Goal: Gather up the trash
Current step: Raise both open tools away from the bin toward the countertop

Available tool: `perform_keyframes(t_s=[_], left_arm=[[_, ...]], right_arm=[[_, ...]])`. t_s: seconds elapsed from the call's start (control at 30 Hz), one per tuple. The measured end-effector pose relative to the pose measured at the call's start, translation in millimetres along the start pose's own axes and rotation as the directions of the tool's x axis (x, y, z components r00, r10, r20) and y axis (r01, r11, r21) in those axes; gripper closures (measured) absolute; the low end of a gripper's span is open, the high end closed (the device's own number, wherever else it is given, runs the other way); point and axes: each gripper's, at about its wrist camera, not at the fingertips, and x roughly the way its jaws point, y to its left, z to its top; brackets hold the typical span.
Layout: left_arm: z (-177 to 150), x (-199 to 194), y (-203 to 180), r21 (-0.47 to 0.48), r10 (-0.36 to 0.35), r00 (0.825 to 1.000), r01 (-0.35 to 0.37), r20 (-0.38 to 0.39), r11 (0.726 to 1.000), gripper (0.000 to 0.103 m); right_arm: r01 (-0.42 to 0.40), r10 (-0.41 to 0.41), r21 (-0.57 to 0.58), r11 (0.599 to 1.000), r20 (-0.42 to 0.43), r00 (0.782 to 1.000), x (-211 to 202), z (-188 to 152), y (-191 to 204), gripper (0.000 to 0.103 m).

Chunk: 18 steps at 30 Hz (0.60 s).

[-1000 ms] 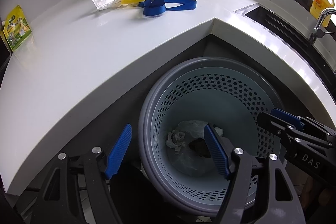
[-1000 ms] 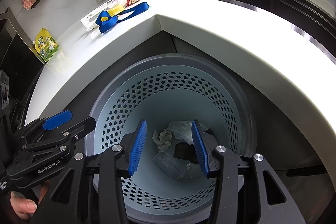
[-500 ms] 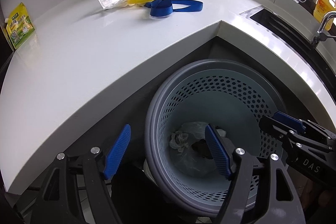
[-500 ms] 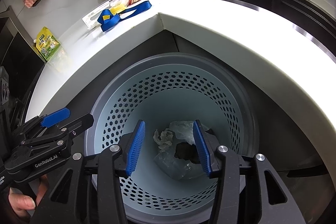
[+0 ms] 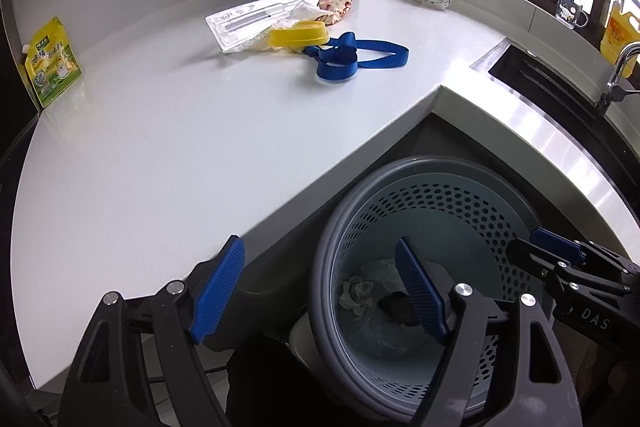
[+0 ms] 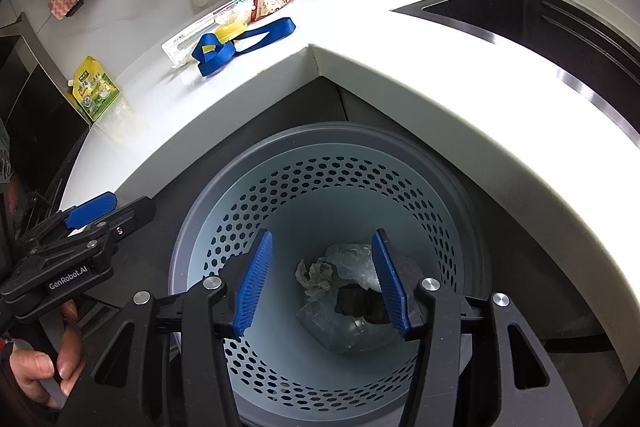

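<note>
Trash [image 6: 340, 291] crumpled, pale wrappers, perhaps plastic, in bin [image 6: 452, 227], both tools widening, empty.

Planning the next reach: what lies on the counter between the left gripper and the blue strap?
Nothing: in the left wrist view the white counter is bare from the left gripper up to the blue strap.
</note>
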Motion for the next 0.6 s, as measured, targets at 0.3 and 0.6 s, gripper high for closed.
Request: perform_keyframes(t_s=[0.3, 0.6], left_arm=[[22, -26, 13, -0.024, -0.025, 0.997, 0.027, 0.074, 0.999, 0.025], [52, -38, 33, -0.039, 0.005, 0.986, 0.001, 0.166, 0.999, 0.023]], right_arm=[[-0.037, 0.039, -0.032, 0.999, 0.058, 0.998, -7, 31, 16, 0.051], [-0.066, 0.077, -0.097, 0.993, 0.113, 0.991, -4, 72, 42, 0.049]])
